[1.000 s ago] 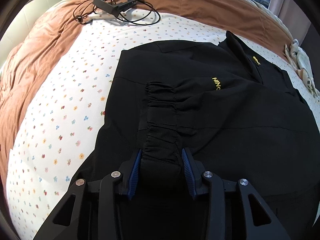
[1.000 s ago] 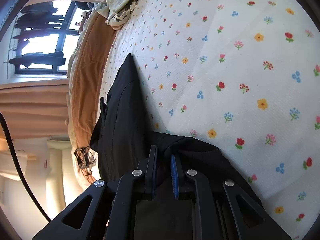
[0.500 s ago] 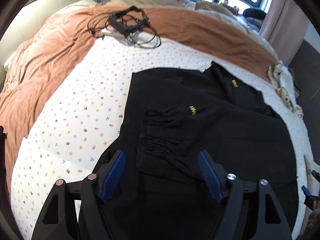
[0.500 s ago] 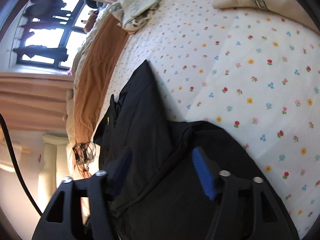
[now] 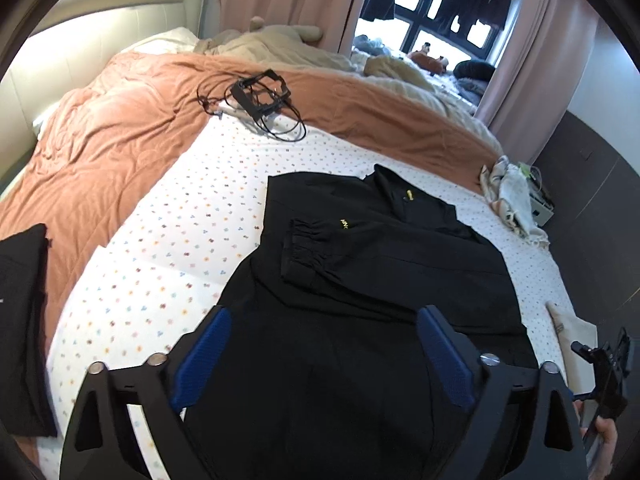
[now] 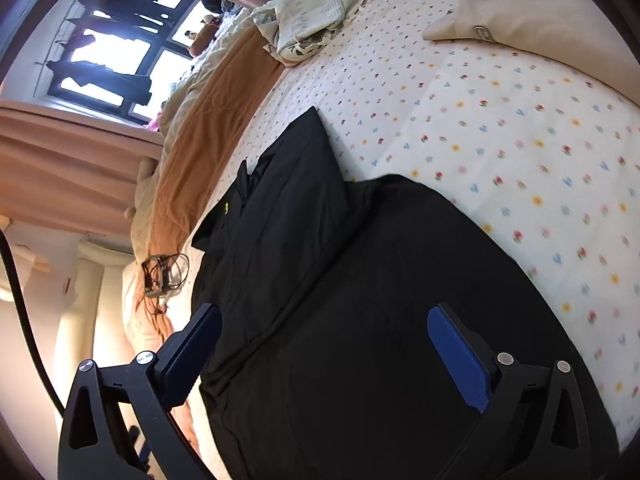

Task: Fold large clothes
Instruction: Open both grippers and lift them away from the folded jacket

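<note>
A black jacket (image 5: pixel 400 264) with small yellow lettering lies spread on the flowered sheet (image 5: pixel 180 240), one sleeve with an elastic cuff (image 5: pixel 304 248) folded across its chest. My left gripper (image 5: pixel 324 320) hangs above the jacket's lower part, its jaws still opening wide with nothing between them. In the right wrist view the same jacket (image 6: pixel 360 300) fills the lower middle. My right gripper (image 6: pixel 324 320) is raised over it, jaws opening wide, gripping nothing. The other gripper and a hand (image 5: pixel 604 380) show at the left wrist view's right edge.
An orange quilt (image 5: pixel 112 140) covers the far side of the bed, with a black frame and cables (image 5: pixel 260 96) on it. A pale crumpled cloth (image 5: pixel 508 196) lies at the far right edge. A cream pillow (image 6: pixel 532 12) and a folded black garment (image 5: pixel 20 320) lie nearby.
Both grippers let go of the jacket, opened wide and pulled up and back from it. The folded sleeve now rests on the jacket's chest.
</note>
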Demonstrator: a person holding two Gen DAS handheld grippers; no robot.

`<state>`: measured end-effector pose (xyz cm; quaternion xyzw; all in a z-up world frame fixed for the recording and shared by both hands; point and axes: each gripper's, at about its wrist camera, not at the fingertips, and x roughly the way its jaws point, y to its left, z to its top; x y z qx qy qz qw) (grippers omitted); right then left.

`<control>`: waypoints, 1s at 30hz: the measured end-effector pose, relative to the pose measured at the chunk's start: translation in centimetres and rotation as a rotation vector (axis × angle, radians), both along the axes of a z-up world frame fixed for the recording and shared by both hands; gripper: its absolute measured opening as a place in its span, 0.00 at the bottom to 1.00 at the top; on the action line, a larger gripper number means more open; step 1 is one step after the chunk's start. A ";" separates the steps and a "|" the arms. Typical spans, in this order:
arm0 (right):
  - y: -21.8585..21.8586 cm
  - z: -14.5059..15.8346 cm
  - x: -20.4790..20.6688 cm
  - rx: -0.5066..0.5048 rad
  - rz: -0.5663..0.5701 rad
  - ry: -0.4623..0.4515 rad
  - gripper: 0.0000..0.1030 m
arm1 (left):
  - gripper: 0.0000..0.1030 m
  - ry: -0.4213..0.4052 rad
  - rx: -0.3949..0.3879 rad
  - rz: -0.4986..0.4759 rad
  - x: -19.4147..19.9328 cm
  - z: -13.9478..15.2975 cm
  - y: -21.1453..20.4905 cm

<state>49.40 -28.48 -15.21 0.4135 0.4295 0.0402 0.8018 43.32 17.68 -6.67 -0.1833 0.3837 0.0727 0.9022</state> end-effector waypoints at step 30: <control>-4.4 3.1 -23.9 -0.112 -0.054 -0.200 1.00 | 0.96 -0.209 0.077 0.043 -26.0 4.9 -1.8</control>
